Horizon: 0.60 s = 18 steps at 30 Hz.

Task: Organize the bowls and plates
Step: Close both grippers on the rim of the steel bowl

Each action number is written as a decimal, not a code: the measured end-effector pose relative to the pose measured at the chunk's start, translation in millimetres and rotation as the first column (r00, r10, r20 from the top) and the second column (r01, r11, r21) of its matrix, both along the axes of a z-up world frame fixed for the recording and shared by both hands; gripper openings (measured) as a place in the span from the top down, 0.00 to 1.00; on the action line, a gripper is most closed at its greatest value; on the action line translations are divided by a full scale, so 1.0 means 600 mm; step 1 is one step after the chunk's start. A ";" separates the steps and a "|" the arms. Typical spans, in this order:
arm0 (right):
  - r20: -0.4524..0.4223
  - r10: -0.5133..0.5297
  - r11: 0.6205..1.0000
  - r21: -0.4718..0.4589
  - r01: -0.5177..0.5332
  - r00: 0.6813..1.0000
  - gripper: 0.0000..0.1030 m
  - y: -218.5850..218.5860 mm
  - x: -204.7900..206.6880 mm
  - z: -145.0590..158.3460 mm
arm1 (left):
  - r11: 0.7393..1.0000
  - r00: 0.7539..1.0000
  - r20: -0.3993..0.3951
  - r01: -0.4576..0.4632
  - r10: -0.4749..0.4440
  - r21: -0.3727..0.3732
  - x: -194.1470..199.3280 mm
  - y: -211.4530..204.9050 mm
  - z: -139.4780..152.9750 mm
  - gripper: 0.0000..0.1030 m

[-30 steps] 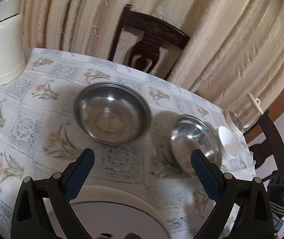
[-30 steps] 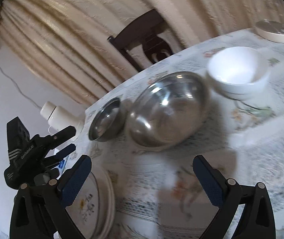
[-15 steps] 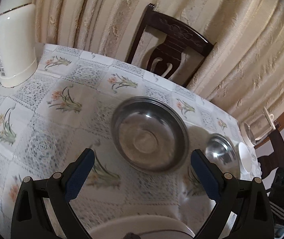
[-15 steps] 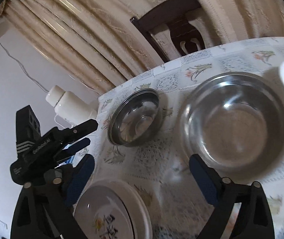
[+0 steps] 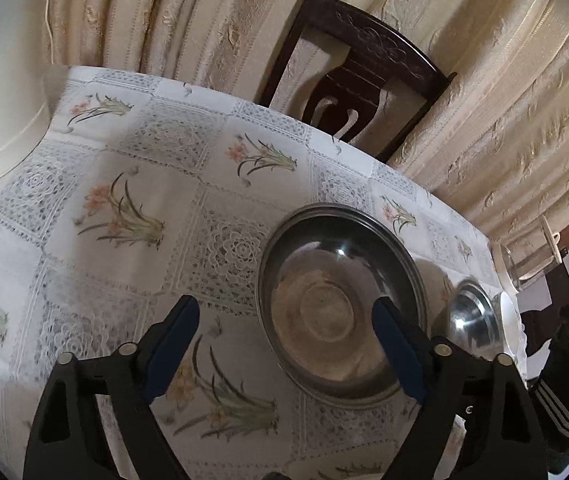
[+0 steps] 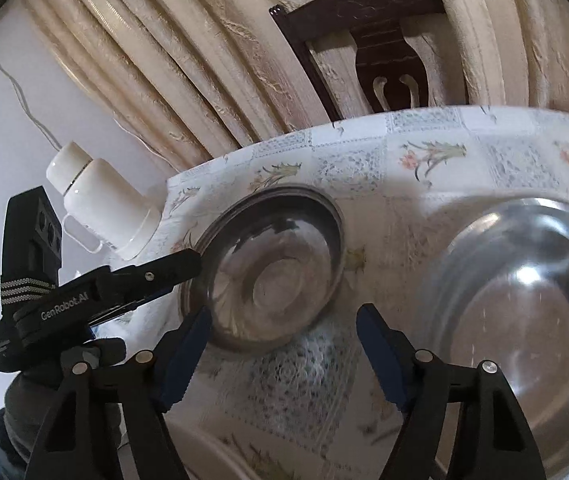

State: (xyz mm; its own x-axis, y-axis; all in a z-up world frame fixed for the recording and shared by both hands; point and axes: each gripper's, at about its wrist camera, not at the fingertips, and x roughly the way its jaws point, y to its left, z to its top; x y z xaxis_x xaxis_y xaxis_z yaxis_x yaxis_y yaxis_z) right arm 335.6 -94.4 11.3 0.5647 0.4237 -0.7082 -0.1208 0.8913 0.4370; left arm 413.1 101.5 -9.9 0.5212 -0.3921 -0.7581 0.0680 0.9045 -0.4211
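A steel bowl (image 5: 340, 304) sits on the flowered tablecloth, and it also shows in the right wrist view (image 6: 268, 268). A second steel bowl (image 5: 474, 324) lies to its right, large in the right wrist view (image 6: 524, 320). A white bowl (image 5: 510, 320) shows edge-on behind that one. My left gripper (image 5: 284, 332) is open and empty, its right finger over the first bowl's rim. My right gripper (image 6: 282, 340) is open and empty, above the first bowl's near rim. A white plate rim (image 6: 220, 456) shows at the bottom edge.
A white thermos jug (image 5: 0, 96) stands at the table's left, also in the right wrist view (image 6: 104, 208). A dark wooden chair (image 5: 360, 76) stands behind the table against cream curtains. A glass jar (image 5: 528, 256) is at the far right.
Both grippers moved left and closer to the table. The first steel bowl now lies by the left gripper's right finger. The plate has slipped out of the left view. Both jaws stay open.
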 end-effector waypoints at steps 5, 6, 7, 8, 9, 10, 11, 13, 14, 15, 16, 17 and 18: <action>-0.006 0.002 0.997 -0.074 -0.002 1.000 0.38 0.015 0.013 -0.006 | 1.000 0.999 -0.030 0.017 -0.017 -0.004 0.024 0.002 -0.014 0.31; -0.009 0.003 0.997 -0.081 -0.004 1.000 0.43 0.016 0.016 -0.009 | 1.000 0.999 -0.033 0.019 -0.019 -0.003 0.026 0.002 -0.016 0.34; -0.016 0.002 0.996 -0.089 -0.004 1.000 0.45 0.018 0.018 -0.012 | 1.000 0.999 -0.042 0.023 -0.023 -0.002 0.030 0.000 -0.021 0.35; -0.021 0.001 0.995 -0.096 -0.003 1.000 0.51 0.019 0.020 -0.014 | 1.000 0.999 -0.046 0.025 -0.025 -0.001 0.032 -0.001 -0.024 0.38; -0.022 0.001 0.995 -0.104 -0.003 1.000 0.53 0.020 0.022 -0.015 | 1.000 0.998 -0.053 0.029 -0.029 0.001 0.034 -0.003 -0.027 0.39; -0.021 0.004 0.993 -0.115 -0.006 1.000 0.55 0.022 0.024 -0.015 | 0.999 0.998 -0.058 0.033 -0.033 0.003 0.035 -0.005 -0.030 0.39; -0.018 0.005 0.992 -0.123 -0.007 1.000 0.55 0.024 0.025 -0.015 | 0.999 0.997 -0.060 0.039 -0.039 0.005 0.035 -0.008 -0.033 0.41; -0.008 0.012 0.990 -0.138 -0.013 1.000 0.57 0.026 0.026 -0.013 | 0.999 0.997 -0.060 0.052 -0.051 0.014 0.035 -0.014 -0.035 0.44; -0.005 0.014 0.990 -0.142 -0.014 1.000 0.57 0.027 0.026 -0.013 | 0.998 0.997 -0.059 0.056 -0.055 0.016 0.034 -0.016 -0.035 0.45; -0.003 0.014 0.989 -0.146 -0.015 1.000 0.57 0.028 0.026 -0.013 | 0.998 0.997 -0.057 0.061 -0.060 0.016 0.034 -0.018 -0.035 0.47; 0.002 0.015 0.989 -0.147 -0.015 1.000 0.58 0.029 0.025 -0.012 | 0.998 0.996 -0.054 0.066 -0.065 0.017 0.033 -0.020 -0.033 0.48; 0.008 0.017 0.989 -0.149 -0.016 1.000 0.58 0.030 0.024 -0.011 | 0.997 0.996 -0.046 0.072 -0.071 0.019 0.032 -0.022 -0.030 0.50; 0.014 0.021 0.988 -0.152 -0.018 1.000 0.58 0.031 0.023 -0.009 | 0.997 0.996 -0.037 0.078 -0.077 0.022 0.030 -0.026 -0.026 0.50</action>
